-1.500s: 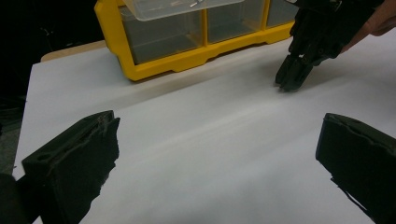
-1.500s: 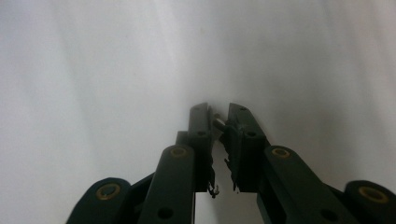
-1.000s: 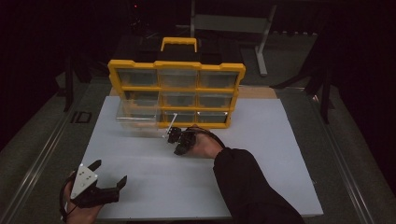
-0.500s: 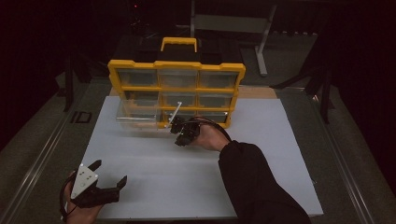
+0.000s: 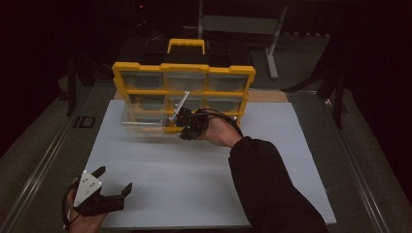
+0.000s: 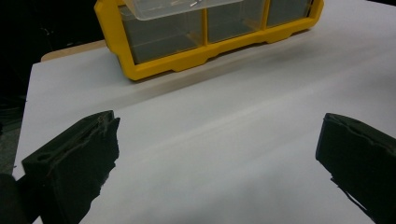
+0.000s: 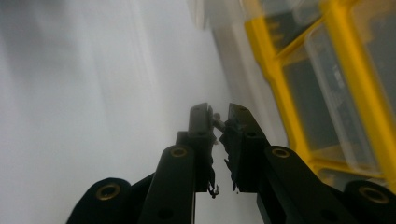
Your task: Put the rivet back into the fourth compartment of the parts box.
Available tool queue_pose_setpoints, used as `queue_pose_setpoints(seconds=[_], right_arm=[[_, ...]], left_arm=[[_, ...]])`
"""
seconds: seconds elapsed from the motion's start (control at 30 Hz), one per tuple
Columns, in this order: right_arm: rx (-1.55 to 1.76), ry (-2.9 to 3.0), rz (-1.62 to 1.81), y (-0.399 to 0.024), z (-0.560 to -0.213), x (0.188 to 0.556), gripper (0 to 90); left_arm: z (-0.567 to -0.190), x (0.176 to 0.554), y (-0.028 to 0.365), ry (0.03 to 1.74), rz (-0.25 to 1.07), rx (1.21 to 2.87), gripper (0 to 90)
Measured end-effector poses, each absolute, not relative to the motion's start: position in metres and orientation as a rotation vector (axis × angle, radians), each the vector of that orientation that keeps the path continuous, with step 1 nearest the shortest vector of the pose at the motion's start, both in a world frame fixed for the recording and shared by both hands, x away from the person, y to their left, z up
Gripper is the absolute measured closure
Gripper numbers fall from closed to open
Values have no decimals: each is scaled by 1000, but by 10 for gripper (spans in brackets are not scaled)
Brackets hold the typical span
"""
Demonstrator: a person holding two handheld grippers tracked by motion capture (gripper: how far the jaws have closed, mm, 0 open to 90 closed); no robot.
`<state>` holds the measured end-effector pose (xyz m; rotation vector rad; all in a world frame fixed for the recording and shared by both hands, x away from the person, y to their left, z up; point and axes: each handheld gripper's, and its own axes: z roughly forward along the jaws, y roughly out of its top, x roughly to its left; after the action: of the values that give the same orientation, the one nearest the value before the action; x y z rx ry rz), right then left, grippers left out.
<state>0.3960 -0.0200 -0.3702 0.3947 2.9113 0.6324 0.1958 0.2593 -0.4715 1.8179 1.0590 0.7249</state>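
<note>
Two grippers were at work over the white tabletop (image 5: 204,174), and we saw them well apart. Our left gripper (image 5: 112,184) rested at the near left corner of the table, its grey three-cornered plate facing up and its jaws spread wide with nothing between them. In the left gripper view the two black jaws stood far apart at the bottom corners, bare white surface showing between them, and the yellow organizer (image 6: 205,42) lay beyond.

That yellow parts organizer (image 5: 184,94), a case with a handle on top and rows of clear-fronted compartments, stood upright at the far side of the table. A clear plastic drawer (image 5: 145,119) stuck out from its lower left part toward us, tilted slightly over the table.

Our right gripper (image 5: 187,121) reached forward from a dark sleeve (image 5: 272,189) to just in front of the organizer's lower middle, beside the pulled-out drawer. A thin, light-coloured rod (image 5: 179,106) rose at a slant from its tip. In the right gripper view the jaws were nearly closed, pinching a small metal piece (image 7: 217,123) between their tips. We took it to be the end of the rod, though we could not tell for certain.
</note>
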Motion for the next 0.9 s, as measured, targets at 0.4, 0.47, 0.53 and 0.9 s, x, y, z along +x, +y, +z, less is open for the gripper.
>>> queue_pose_setpoints(seconds=[0.4,0.47,0.53,0.9], right_arm=[[372,2850,789,-16,-337,396,805],[370,2836,807,-15,-334,396,806],[378,2829,822,-14,-332,396,806],[429,2737,1021,-13,-317,399,805]], left_arm=[[-471,196,260,1057,724,1817,0],[-471,196,260,1058,724,1816,0],[-471,196,260,1057,723,1817,0],[-471,196,260,1056,723,1817,0]])
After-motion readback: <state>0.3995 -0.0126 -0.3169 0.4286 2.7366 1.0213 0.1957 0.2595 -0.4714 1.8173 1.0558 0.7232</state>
